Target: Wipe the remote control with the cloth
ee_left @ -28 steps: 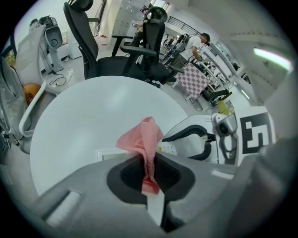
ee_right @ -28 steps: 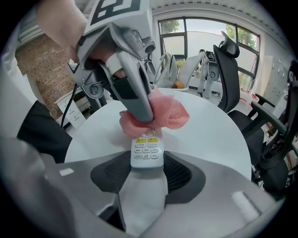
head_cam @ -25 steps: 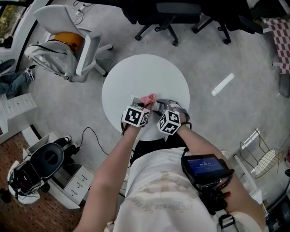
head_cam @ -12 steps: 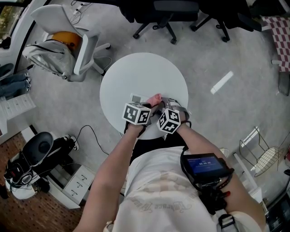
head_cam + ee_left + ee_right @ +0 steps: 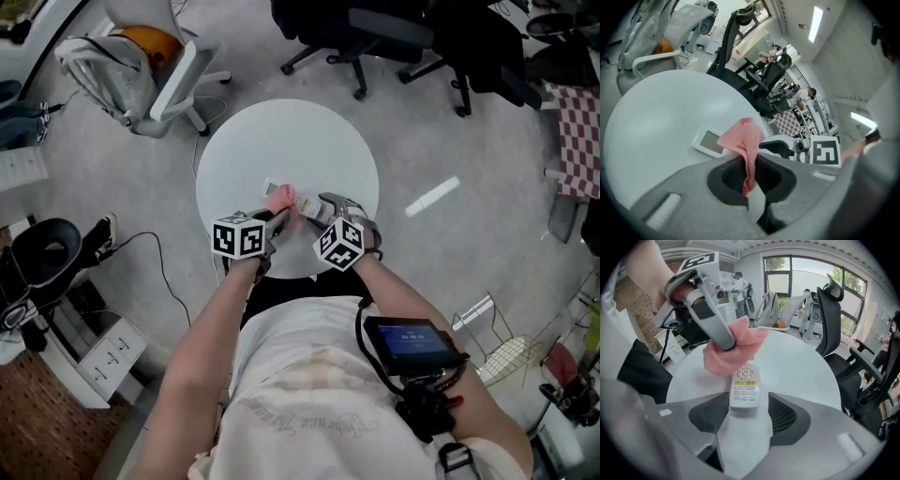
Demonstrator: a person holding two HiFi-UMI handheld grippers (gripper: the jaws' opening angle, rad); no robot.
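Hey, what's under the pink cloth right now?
The remote control lies under the cloth, on the table. Its button end shows; the stretch beneath the cloth is hidden.

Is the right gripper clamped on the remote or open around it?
Open: the right gripper's jaws have just been opening, and the remote control lies between them with a visible gap on its right side.

Head view: high overhead, faces steeply down on round desk, far. Left gripper view: low, close, faces across desk toward office chair. Right gripper view: close, angled down along desk. All three share pink cloth.
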